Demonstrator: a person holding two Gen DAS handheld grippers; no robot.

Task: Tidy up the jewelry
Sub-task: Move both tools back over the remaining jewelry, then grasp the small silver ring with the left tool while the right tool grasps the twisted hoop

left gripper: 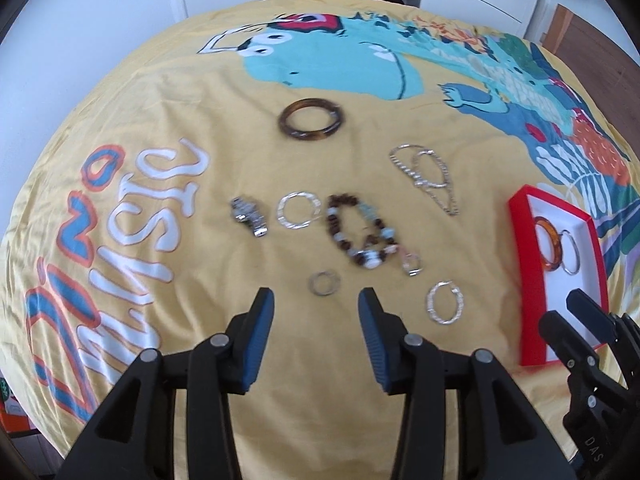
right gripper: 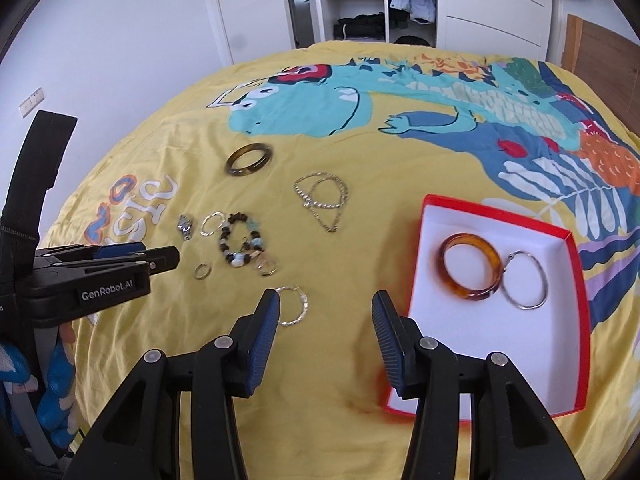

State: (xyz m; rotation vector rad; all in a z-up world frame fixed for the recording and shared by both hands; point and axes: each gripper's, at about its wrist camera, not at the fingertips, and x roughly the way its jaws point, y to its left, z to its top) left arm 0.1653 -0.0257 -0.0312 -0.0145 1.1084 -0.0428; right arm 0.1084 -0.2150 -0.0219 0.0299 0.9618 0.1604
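The left wrist view is showing the left tool (left gripper: 316,300) standing wide and empty over the yellow bed cover (left gripper: 160,128), near a small ring (left gripper: 324,282); the red box (left gripper: 532,280) is lying at the right, partly covered by the right tool. The right wrist view is showing the right tool (right gripper: 325,307) wide and empty beside the box, whose amber bangle (right gripper: 471,272) and silver hoop (right gripper: 525,280) are lying touching; the small pieces are looking blurred.

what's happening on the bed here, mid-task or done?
Mid-task. A person with a tool in each hand is sorting jewelry into the red box. An amber bangle and a thin silver hoop already lie in it. The dark bangle, chain, beaded bracelet, watch and several rings still lie on the yellow bedspread. Left tool and right tool are both open and empty.
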